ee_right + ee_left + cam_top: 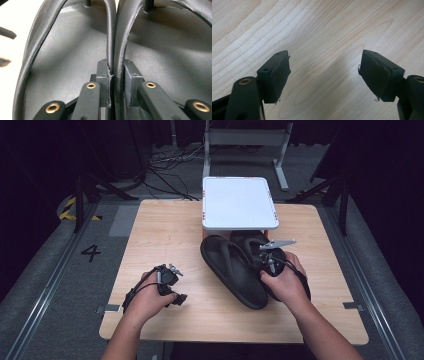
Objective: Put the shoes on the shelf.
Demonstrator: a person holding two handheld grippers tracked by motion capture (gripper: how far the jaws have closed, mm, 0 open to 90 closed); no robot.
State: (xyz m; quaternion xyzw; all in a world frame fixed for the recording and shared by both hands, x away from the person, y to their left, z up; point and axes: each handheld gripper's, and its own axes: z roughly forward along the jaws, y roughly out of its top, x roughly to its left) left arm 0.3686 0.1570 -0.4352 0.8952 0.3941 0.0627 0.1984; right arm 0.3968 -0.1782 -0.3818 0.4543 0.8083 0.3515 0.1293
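Right tongs (pixel 115 82): clenched on the straps of a pair of black flip-flops; the right gripper view shows the two inner straps (pixel 117 37) pressed side by side between the pads.
Right hand (pixel 284 281): wraps the gripper at the right of the wooden worktop (pixel 165 232), directly over the sandals, with the grey three-cornered plate sticking out above them.
Left flip-flop (pixel 231 270): the nearer one in the high view, its long sole running from near the white board toward the person's edge of the worktop.
Right flip-flop (pixel 250 240): lies close against the first, largely hidden behind it and under the right hand; its toe end shows just below the board.
Contact with worktop: cannot tell whether the sandals rest on the wood or hang just clear of it.
Left tongs (pixel 324 75): released, jaws standing wide apart with bare wood grain between them.
Left hand (pixel 150 295): near the front left part of the worktop, well apart from the sandals.
White board (pixel 239 202): a flat white tray-like panel with rounded corners, raised at the far edge of the worktop, just beyond the toe ends of the sandals.
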